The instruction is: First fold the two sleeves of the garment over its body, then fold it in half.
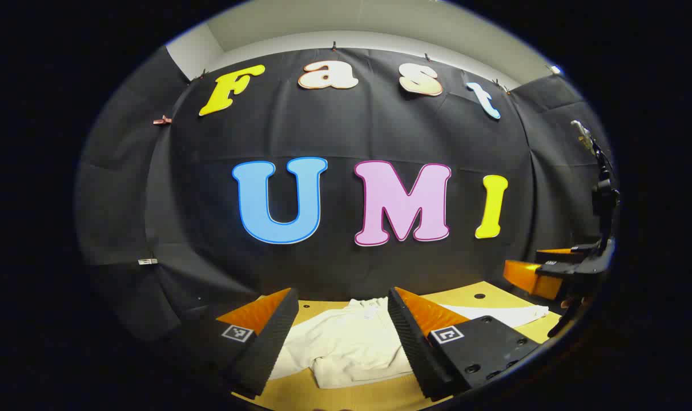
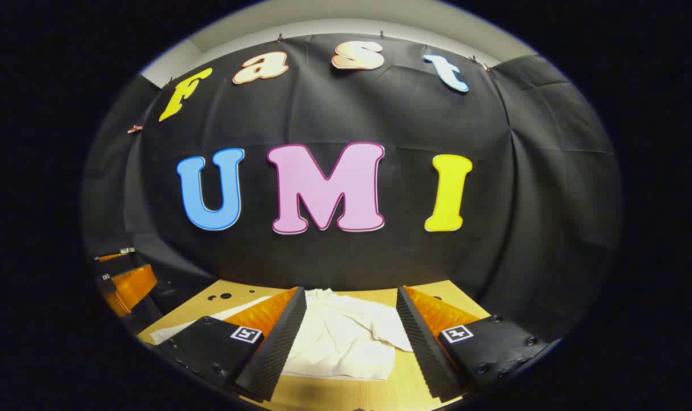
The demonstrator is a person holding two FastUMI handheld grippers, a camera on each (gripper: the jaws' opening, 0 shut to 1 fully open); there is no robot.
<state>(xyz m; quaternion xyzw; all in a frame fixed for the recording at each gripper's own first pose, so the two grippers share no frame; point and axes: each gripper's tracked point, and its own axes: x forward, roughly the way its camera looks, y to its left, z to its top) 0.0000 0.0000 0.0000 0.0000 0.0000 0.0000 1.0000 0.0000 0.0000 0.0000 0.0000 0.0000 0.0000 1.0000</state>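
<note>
A cream-white garment (image 1: 346, 342) lies crumpled on the wooden table (image 1: 300, 397). My left gripper (image 1: 343, 297) hovers above it, open, nothing between its fingers. In the left gripper view one sleeve (image 1: 494, 313) stretches flat to the right, towards the right gripper (image 1: 551, 274), which hangs at the table's right edge. In the right gripper view the garment (image 2: 340, 337) lies below my right gripper (image 2: 351, 292), which is open and apart from the cloth. A flap of cloth (image 2: 380, 328) lies folded over the body there. The left gripper (image 2: 123, 285) shows at the far left.
The black booth wall (image 1: 346, 268) stands close behind the table's far edge. Small dark holes (image 2: 225, 296) mark the tabletop near the back. A dark stand (image 1: 603, 188) rises at the right edge in the left gripper view.
</note>
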